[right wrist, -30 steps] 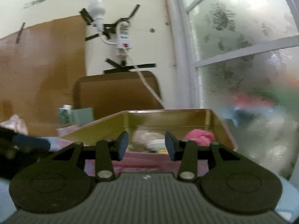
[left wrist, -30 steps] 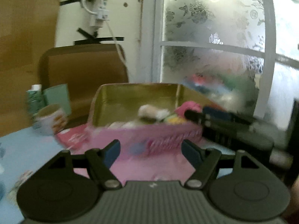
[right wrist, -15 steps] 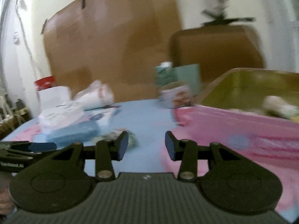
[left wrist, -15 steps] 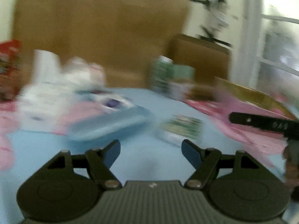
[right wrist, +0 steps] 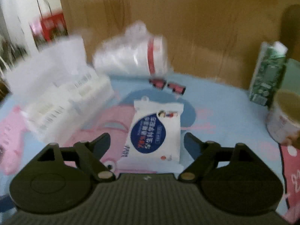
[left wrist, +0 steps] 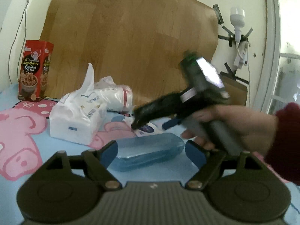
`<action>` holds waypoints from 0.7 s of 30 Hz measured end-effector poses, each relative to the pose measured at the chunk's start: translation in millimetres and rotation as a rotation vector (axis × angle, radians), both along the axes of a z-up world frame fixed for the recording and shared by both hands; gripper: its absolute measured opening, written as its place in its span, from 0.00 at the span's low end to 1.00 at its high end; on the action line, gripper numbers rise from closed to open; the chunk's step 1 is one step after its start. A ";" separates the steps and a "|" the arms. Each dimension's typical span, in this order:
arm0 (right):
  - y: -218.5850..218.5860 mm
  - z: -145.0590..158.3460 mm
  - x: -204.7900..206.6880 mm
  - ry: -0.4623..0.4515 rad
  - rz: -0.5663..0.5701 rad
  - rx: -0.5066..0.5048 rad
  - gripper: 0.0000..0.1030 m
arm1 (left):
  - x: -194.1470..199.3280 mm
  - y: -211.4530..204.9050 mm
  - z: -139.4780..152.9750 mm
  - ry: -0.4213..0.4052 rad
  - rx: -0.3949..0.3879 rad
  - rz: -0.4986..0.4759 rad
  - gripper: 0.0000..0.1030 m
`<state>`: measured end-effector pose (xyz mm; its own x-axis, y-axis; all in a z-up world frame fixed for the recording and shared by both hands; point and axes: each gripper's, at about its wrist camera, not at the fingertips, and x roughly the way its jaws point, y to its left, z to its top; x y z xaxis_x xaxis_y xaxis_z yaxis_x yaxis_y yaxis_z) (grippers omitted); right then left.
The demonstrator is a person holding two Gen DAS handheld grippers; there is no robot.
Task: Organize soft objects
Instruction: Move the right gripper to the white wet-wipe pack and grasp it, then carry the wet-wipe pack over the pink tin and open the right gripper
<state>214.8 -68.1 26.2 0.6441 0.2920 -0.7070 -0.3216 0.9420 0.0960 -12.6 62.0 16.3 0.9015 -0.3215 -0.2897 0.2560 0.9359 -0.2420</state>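
My left gripper [left wrist: 151,152] is open, its fingers on either side of a translucent blue case [left wrist: 150,153] lying on the blue pig-print cloth. My right gripper [right wrist: 147,144] is open, and a white wipes pack with a blue label [right wrist: 155,131] lies between its fingers on the cloth. In the left wrist view the right gripper [left wrist: 150,122], held by a hand, hovers just above that pack [left wrist: 148,128]. A white tissue pack [left wrist: 78,118] [right wrist: 56,97] and a clear bag of white items [left wrist: 114,97] [right wrist: 131,56] lie behind.
A red snack box [left wrist: 34,73] stands at far left by a brown board [left wrist: 131,46]. A green carton [right wrist: 268,75] and a paper cup [right wrist: 283,116] stand at right. Two small pink packets [right wrist: 166,85] lie behind the wipes pack.
Both grippers swung left, away from the pink tin box with soft items, to the tissue and wipes area. The right gripper opened wider and now straddles the wipes pack.
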 end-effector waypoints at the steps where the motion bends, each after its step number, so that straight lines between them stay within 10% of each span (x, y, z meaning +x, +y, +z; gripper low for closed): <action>1: 3.3 -8.2 5.4 0.023 -0.011 -0.051 0.83 | 0.1 1.4 0.0 0.001 -0.009 -0.003 0.80; 4: -9.4 -11.8 8.1 0.002 -0.014 -0.028 0.66 | -0.2 3.0 -0.3 -0.002 -0.022 -0.006 0.80; 12: -80.8 15.8 -28.7 -0.185 -0.187 0.124 0.62 | 9.5 0.4 -2.1 0.051 0.000 0.002 0.80; 21: -94.6 8.8 -201.9 -0.264 0.145 0.130 0.63 | 21.2 5.0 -6.5 0.148 -0.053 -0.109 0.79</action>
